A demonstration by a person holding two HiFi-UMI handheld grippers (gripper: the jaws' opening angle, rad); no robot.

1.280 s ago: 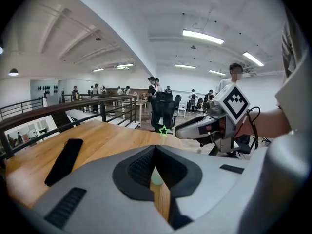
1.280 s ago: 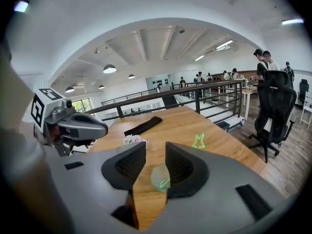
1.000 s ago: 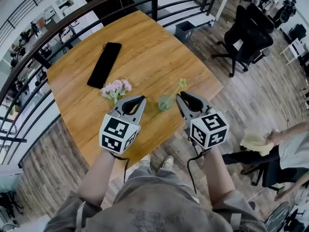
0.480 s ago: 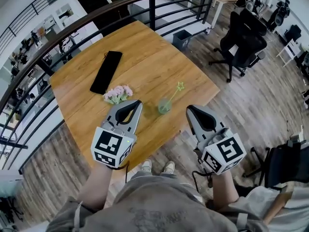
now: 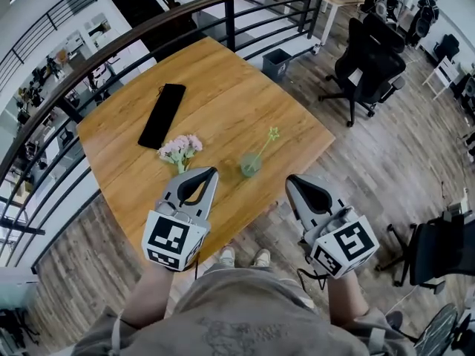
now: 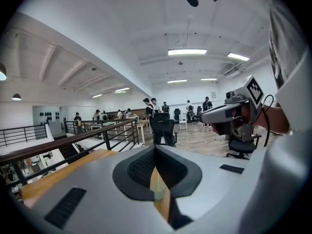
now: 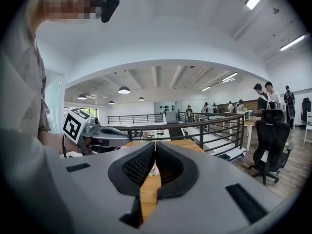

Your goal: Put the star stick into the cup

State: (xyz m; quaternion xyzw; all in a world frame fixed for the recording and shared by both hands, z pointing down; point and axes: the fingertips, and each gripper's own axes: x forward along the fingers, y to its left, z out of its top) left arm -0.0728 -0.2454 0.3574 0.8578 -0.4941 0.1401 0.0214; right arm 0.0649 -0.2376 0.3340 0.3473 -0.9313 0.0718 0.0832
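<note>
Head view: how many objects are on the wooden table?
4: a black pouch at the far left, pink flowers near the middle, a cup toward the near edge, and the star stick standing in that cup. The left gripper may hide more.

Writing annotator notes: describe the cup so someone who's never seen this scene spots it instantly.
Find the wooden table beside the black railing. Near its front edge, right of the pink flowers, stands the cup. It is the only small, see-through greenish vessel there, and the star stick leans out of it.
</note>
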